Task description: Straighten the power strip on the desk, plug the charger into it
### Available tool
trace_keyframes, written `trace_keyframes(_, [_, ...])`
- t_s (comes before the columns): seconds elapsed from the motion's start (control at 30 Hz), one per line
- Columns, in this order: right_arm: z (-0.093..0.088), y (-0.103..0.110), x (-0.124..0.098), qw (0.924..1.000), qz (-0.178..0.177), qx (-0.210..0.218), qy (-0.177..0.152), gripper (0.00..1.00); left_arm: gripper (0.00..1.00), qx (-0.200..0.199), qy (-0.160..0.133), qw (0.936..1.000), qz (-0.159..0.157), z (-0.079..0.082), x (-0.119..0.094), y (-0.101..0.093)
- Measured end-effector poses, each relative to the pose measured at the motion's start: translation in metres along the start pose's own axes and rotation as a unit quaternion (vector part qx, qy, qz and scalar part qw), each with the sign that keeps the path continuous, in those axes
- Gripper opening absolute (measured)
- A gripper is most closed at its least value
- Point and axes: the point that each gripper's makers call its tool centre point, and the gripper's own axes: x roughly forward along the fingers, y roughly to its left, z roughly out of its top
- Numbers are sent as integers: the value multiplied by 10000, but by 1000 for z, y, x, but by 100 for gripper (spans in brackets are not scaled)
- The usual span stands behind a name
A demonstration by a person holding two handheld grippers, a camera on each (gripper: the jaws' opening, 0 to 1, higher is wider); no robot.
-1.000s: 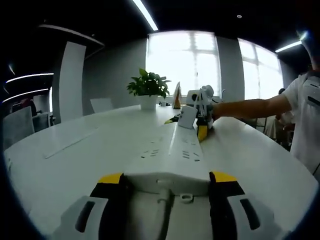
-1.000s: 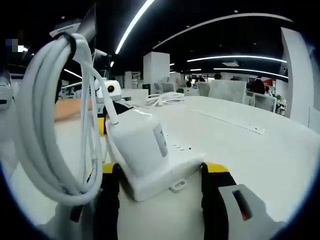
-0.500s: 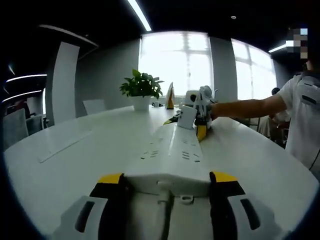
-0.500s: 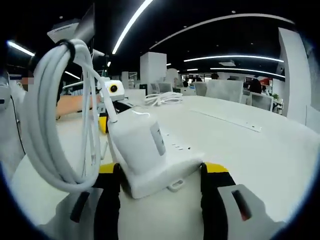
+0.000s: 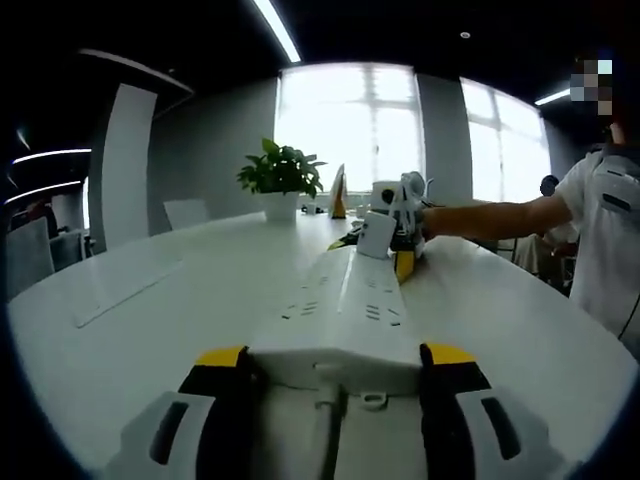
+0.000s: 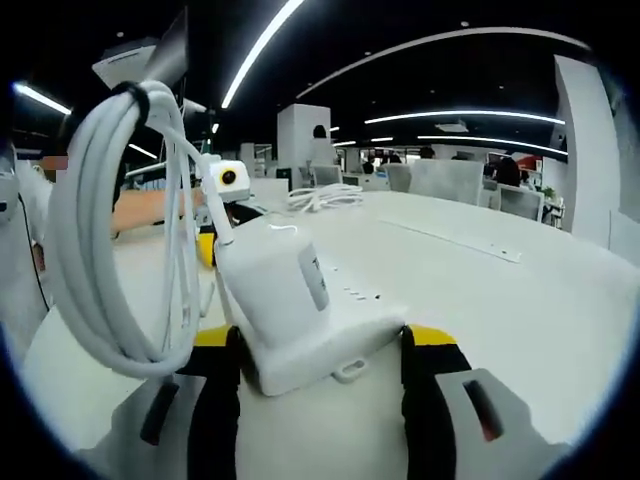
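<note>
Both pairs of jaws clamp opposite ends of the power strip (image 5: 345,310) on the desk (image 5: 150,300), left gripper (image 5: 335,362) and right gripper (image 6: 320,345), and the charger (image 6: 275,285) already sits plugged in, so apparently only final straightening remains.

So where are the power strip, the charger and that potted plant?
power strip (image 5: 345,305): left gripper view, its top face.
charger (image 6: 275,285): right gripper view, the white block's side.
potted plant (image 5: 278,170): left gripper view, its leaves.

The charger (image 6: 275,285) hides its own prongs; the power strip (image 5: 345,310) socket markings blur.
</note>
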Motion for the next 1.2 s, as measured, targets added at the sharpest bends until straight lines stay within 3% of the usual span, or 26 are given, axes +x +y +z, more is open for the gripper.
trace_keyframes(0.1, [2,-5,-3,9998,51,143,-94,64,68,-400,-128,9991,-65,4,-6,-1])
trace_keyframes(0.17, [3,-5,-5,9997,59,203,-142,64,67,-413,-128,9991,-20,3,-7,-2])
trace_keyframes(0.33, [4,-1,-11,9997,55,154,-195,64,65,-306,-50,9994,175,0,-13,-5])
trace_keyframes(0.5, [7,-1,-20,9994,-134,92,-320,65,66,-458,-440,9973,378,9,-31,-3])
trace_keyframes(0.7, [3,3,-29,9994,-161,48,-296,65,63,-247,-473,9958,741,5,-45,-2])
trace_keyframes(0.9, [3,13,-38,9992,-246,-34,-314,64,59,-347,-692,9925,950,8,-55,-1])
trace_keyframes(1.2, [4,28,-39,9988,-358,26,-324,64,59,-180,-602,9915,1143,2,-58,-13])
